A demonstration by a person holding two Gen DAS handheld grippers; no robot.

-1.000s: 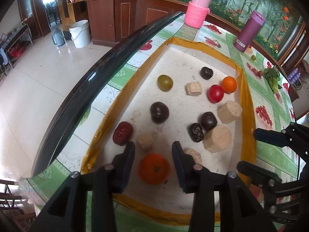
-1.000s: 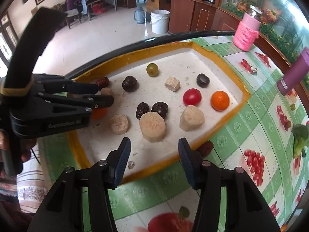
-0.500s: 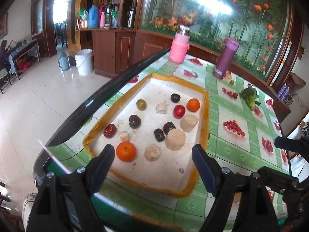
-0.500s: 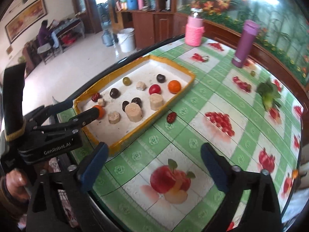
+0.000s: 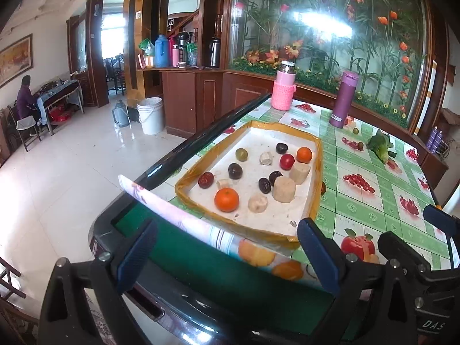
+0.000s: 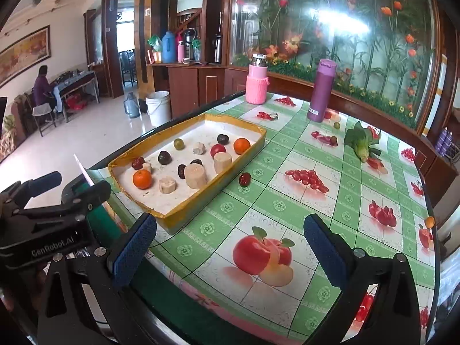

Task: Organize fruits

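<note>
The shallow white tray with a yellow-taped rim [image 5: 314, 172] holds two round orange citrus fruits, a large one [image 5: 226, 199] at the near end and a smaller one [image 5: 304, 155] at the far end, one red tomato-like fruit [image 5: 287, 161], one green round fruit [image 5: 241, 154], one wrinkled red date [image 5: 206, 179], four dark purple-black fruits [image 5: 235, 170], and five pale beige cut chunks, the biggest a stubby cylinder [image 5: 284, 189]. One more red date [image 6: 244, 179] lies outside on the cloth, just beside the tray's right wall. The left gripper [image 5: 227, 251] and the right gripper [image 6: 230, 248] both hang back from the tray with their blue-padded jaws spread wide, having just been opening, and nothing lies between either pair. Farther along the table stand a pink bottle in a knitted sleeve [image 6: 257, 79] and a purple flask [image 6: 321, 90], with a leafy green vegetable [image 6: 361, 143] near the far right. The table wears a green-and-white checked cloth printed with fruit [image 6: 287, 210], its near corner folded back over dark green felt [image 5: 207, 270]. Beyond are a shiny tiled floor, a white plastic bucket [image 5: 151, 115], wooden cabinets, a glass panel with flowers, and a person seated at a distant desk [image 5: 26, 97].
</note>
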